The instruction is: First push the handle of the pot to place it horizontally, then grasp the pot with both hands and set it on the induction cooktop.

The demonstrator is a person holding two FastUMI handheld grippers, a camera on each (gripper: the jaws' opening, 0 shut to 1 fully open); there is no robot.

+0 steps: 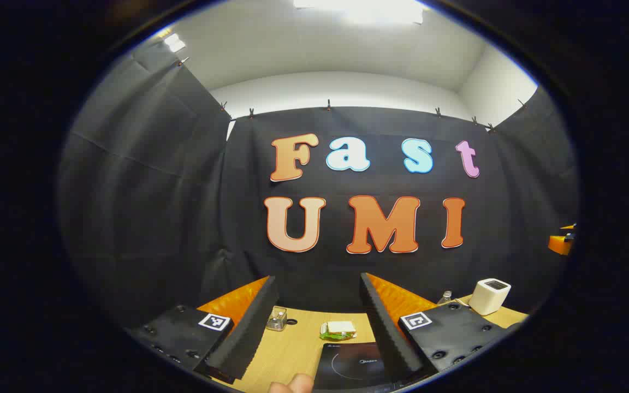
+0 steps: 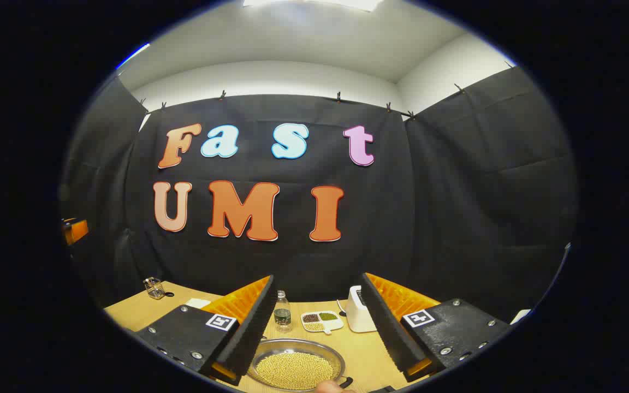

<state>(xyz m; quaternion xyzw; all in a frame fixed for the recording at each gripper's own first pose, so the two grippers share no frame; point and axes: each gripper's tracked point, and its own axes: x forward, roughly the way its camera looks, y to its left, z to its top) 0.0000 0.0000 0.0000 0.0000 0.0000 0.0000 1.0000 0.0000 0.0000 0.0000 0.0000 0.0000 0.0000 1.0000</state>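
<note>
In the right gripper view a shallow metal pot [image 2: 296,368] full of yellow beans sits on the wooden table just below my right gripper [image 2: 317,327], which stands open above it. A dark bit of the pot's handle [image 2: 346,382] pokes out at the pot's lower right. In the left gripper view the black induction cooktop [image 1: 347,365] lies on the table under my left gripper [image 1: 319,322], also open with nothing between its fingers. A fingertip [image 1: 295,383] shows at the bottom edge beside the cooktop.
A small glass cup [image 1: 277,319] and a green-and-white packet [image 1: 338,329] lie behind the cooktop. A white box-shaped appliance [image 1: 489,295] stands at the right. Behind the pot are a small bottle [image 2: 282,312], a divided dish of grains [image 2: 321,321] and a white appliance [image 2: 359,316].
</note>
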